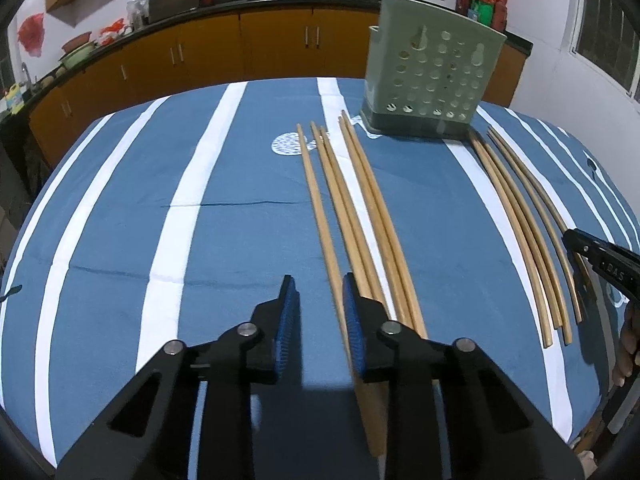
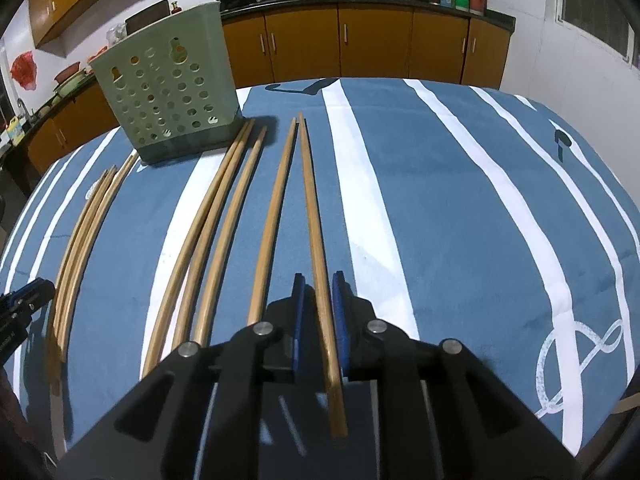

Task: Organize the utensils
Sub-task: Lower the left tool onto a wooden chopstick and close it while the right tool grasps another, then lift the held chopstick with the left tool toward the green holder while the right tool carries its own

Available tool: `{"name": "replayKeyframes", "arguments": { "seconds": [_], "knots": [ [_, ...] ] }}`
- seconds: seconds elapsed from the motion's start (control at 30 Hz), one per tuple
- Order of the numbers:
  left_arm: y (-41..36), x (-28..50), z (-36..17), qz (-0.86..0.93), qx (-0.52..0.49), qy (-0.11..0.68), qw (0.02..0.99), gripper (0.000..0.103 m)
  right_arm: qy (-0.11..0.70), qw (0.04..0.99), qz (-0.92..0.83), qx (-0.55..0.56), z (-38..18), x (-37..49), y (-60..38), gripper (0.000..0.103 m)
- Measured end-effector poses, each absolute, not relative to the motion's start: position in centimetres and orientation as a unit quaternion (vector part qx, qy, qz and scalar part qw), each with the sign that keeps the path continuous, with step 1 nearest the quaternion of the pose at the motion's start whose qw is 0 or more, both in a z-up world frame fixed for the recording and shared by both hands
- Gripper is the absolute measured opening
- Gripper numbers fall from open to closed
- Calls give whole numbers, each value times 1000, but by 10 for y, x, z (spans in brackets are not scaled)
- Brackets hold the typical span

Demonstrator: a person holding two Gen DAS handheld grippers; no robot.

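Several long wooden chopsticks lie in two groups on a blue and white striped tablecloth (image 1: 120, 240). A green perforated utensil holder (image 1: 430, 76) stands at the far side and also shows in the right wrist view (image 2: 168, 84). My left gripper (image 1: 318, 312) is open; the leftmost chopstick (image 1: 320, 216) of the left group runs along its right pad. My right gripper (image 2: 318, 312) is open with a narrow gap around the rightmost chopstick (image 2: 316, 240), pads not pressing it. The right gripper shows at the edge of the left view (image 1: 592, 256).
A kitchen counter with orange cabinets (image 2: 360, 40) runs behind the table, with woks and bags on it. The table edge curves across the far side near the holder. The other chopstick group (image 2: 84, 236) lies left of my right gripper.
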State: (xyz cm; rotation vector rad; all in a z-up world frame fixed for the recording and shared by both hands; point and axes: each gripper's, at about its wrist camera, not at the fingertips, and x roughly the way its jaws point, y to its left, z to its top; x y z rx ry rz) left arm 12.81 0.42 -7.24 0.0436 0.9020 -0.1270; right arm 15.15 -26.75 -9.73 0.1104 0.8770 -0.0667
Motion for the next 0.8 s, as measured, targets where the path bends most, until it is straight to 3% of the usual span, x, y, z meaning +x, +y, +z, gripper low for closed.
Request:
{"name": "replayKeyframes", "arguments": {
  "seconds": [0.13,0.8],
  "knots": [
    [-1,131,-77,-63,32,444,893,9,421,906,-32,35,-98,151,-263,11],
    [23,178,-78,-46,31,434,899,8,411,910,-51,33,-99,203,-277,9]
  ]
}}
